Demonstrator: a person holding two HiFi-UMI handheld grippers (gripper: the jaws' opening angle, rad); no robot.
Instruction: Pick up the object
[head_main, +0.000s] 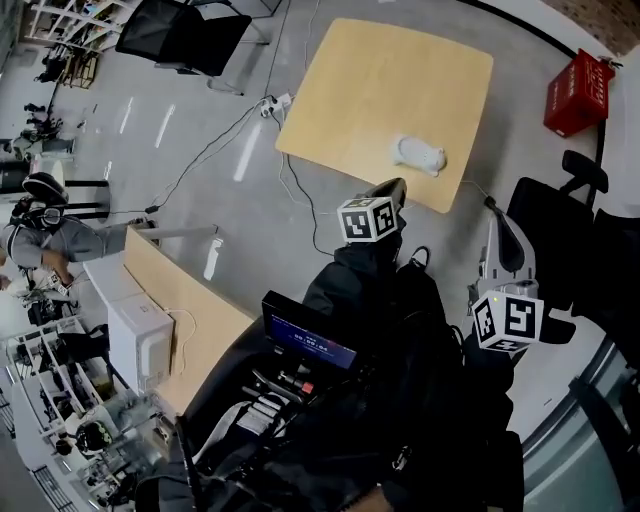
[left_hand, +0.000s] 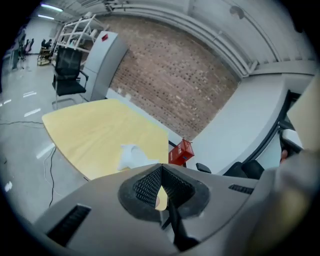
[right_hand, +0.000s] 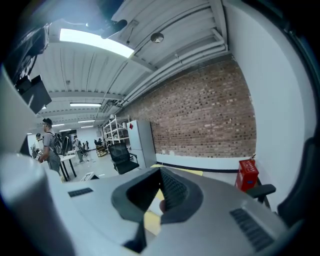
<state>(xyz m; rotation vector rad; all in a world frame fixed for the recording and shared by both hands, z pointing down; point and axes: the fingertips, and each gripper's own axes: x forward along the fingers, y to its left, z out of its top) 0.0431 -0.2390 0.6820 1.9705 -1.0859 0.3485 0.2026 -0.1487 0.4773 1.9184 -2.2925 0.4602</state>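
Observation:
A small white object (head_main: 418, 153) lies on the light wooden table (head_main: 380, 80), near its front right edge. In the left gripper view the white object (left_hand: 131, 156) shows just beyond the jaws, on the yellow tabletop (left_hand: 95, 132). My left gripper (head_main: 395, 186) hangs short of the table's near edge and points toward the object, shut with nothing in it. Its fingertips (left_hand: 161, 167) meet. My right gripper (head_main: 494, 218) is held off the table's right corner, over the floor. Its jaws (right_hand: 161, 171) also meet at the tip and hold nothing.
A red crate (head_main: 578, 92) stands on the floor right of the table. Black office chairs (head_main: 185, 35) (head_main: 560, 215) flank it. Cables and a power strip (head_main: 272, 103) lie on the floor by the left corner. A second desk (head_main: 180, 300) and a person (head_main: 45, 238) are at the left.

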